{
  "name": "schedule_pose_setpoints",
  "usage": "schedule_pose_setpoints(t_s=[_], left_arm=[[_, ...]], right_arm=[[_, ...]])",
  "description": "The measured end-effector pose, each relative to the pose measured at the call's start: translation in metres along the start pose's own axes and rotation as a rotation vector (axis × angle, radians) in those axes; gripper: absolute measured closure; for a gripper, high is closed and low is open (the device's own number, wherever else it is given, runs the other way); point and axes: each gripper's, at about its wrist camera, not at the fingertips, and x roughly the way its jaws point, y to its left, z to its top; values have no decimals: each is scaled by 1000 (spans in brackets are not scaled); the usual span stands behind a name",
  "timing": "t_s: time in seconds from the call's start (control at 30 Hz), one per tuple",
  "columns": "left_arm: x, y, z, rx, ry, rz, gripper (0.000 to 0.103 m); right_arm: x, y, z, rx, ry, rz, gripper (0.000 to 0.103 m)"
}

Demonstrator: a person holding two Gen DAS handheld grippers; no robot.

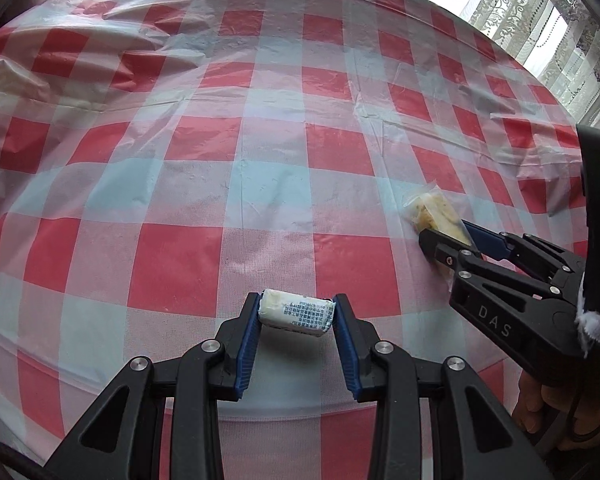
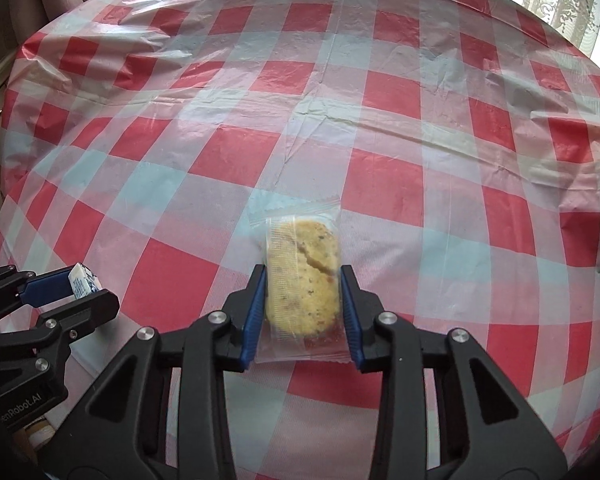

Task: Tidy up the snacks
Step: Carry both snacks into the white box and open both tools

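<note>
The left gripper [image 1: 296, 312] is clamped on a small white wrapped candy [image 1: 296, 313] with blue print, its blue pads pressing the two short ends so the piece lies crosswise between them, above the near part of the red-and-white checked tablecloth [image 1: 260, 152]. To its right, the right gripper [image 2: 303, 304] grips a clear packet holding a pale, speckled cookie [image 2: 303, 276]; the pads squeeze the packet's long sides near its middle, and the sealed far end sticks out past the fingertips. No earlier view is given, so only the grip itself can be told. Whether either snack touches the cloth cannot be told. A person's hand [image 1: 540, 408] shows at the near right, under the right gripper's body. Lace curtains [image 1: 540, 28] hang at the far right.
</note>
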Motion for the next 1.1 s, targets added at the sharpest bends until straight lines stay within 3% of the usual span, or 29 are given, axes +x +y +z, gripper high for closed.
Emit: schedule_pose_setpoints(t_s=[1.1], left_arm=[[-46, -97, -50, 148, -20, -120, 66]], right_arm=[[-120, -61, -98, 156, -77, -58, 64]])
